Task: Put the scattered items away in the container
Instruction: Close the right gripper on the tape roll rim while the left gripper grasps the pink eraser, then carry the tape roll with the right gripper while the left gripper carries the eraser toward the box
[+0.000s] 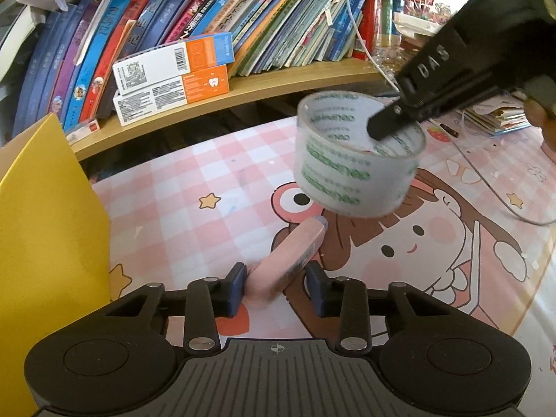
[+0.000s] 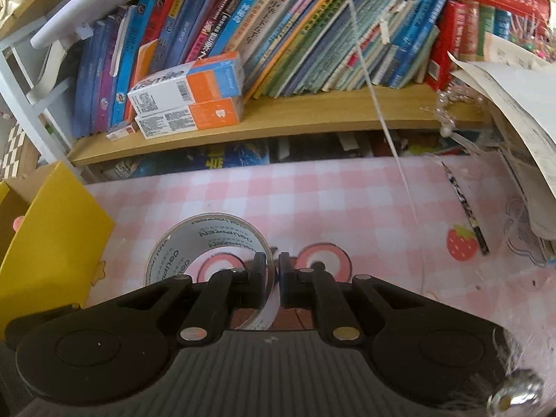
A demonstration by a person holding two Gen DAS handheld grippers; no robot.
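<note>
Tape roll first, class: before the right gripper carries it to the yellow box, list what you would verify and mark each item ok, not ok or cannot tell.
1. right gripper shut on the wall of the tape roll: ok.
2. Tape roll lifted clear of the pink mat: ok.
3. yellow box in view to the left: ok.
4. Room inside the yellow box: cannot tell, its inside is hidden.
5. left gripper has its jaws on either side of the pink eraser; firm grip: cannot tell.
6. white cable clear of the path to the left: ok.
</note>
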